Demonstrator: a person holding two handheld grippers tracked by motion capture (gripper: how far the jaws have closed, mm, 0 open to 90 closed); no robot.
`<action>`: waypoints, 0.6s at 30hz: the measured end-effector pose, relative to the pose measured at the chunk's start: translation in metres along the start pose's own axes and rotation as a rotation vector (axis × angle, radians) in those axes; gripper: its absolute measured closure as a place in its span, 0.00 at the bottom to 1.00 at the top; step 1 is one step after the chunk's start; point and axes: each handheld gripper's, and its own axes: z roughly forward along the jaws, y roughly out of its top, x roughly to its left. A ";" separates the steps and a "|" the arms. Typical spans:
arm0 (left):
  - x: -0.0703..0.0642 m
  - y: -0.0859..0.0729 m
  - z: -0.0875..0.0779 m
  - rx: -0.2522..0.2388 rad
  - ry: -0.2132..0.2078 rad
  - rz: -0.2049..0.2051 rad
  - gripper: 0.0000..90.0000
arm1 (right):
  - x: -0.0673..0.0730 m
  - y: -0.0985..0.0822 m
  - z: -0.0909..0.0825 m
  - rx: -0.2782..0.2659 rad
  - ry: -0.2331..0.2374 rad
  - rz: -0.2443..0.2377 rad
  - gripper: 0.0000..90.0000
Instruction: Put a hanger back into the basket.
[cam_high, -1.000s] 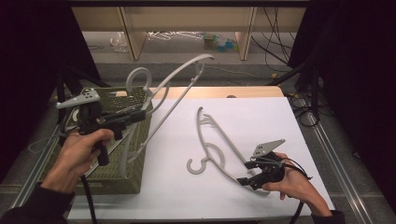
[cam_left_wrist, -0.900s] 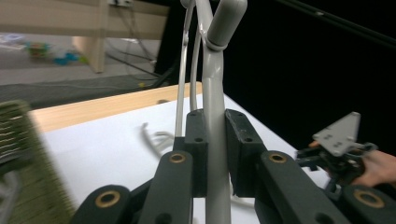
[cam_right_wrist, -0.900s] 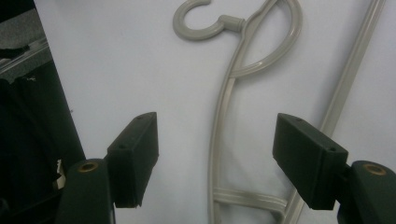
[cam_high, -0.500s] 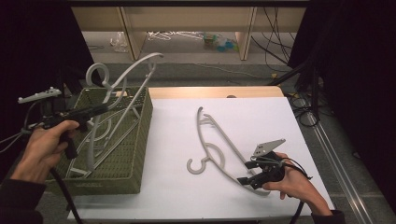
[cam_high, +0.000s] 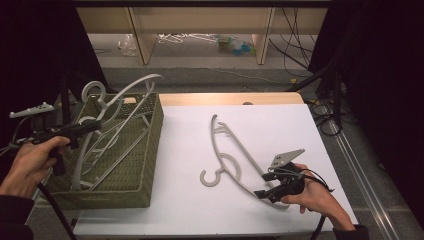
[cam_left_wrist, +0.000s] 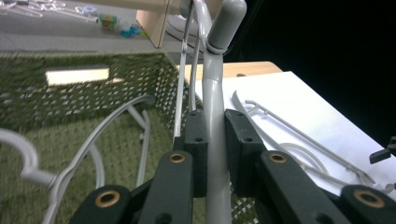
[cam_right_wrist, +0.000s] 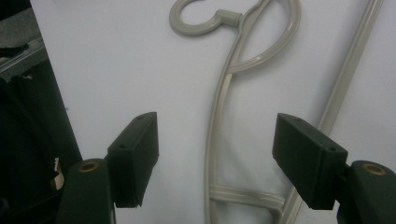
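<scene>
My left gripper (cam_high: 94, 126) is shut on a grey plastic hanger (cam_high: 135, 84), which stands tilted over the green woven basket (cam_high: 156, 150) with its hook up at the left. In the left gripper view the pads (cam_left_wrist: 198, 140) squeeze that hanger's stem (cam_left_wrist: 215, 121) above the basket floor (cam_left_wrist: 70, 116). A second grey hanger (cam_high: 214, 142) lies flat on the white table (cam_high: 200, 210). My right gripper (cam_high: 264, 185) rests open at that hanger's near end. In the right gripper view the jaws (cam_right_wrist: 222, 156) stand wide apart over the flat hanger's arm (cam_right_wrist: 219, 116), not pressing it.
Other grey hangers (cam_high: 105, 150) lie inside the basket. Behind the table stand wooden shelf legs (cam_high: 137, 35) with clutter on the floor. Cables (cam_high: 320, 110) hang off the right edge. Dark space flanks both sides.
My left gripper has carried its hanger leftward and lower, from the basket's right rim to over its left half. The right gripper and the flat hanger have stayed put.
</scene>
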 end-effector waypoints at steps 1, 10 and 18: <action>0.003 -0.002 0.000 0.002 0.003 -0.004 0.89 | 0.000 0.000 0.001 -0.001 -0.001 -0.001 0.36; 0.024 -0.011 -0.003 0.046 0.029 0.016 0.88 | -0.001 -0.001 0.000 -0.002 0.006 -0.011 0.36; 0.037 -0.019 -0.009 0.068 0.021 0.020 0.89 | -0.001 -0.001 0.001 -0.001 0.002 -0.014 0.36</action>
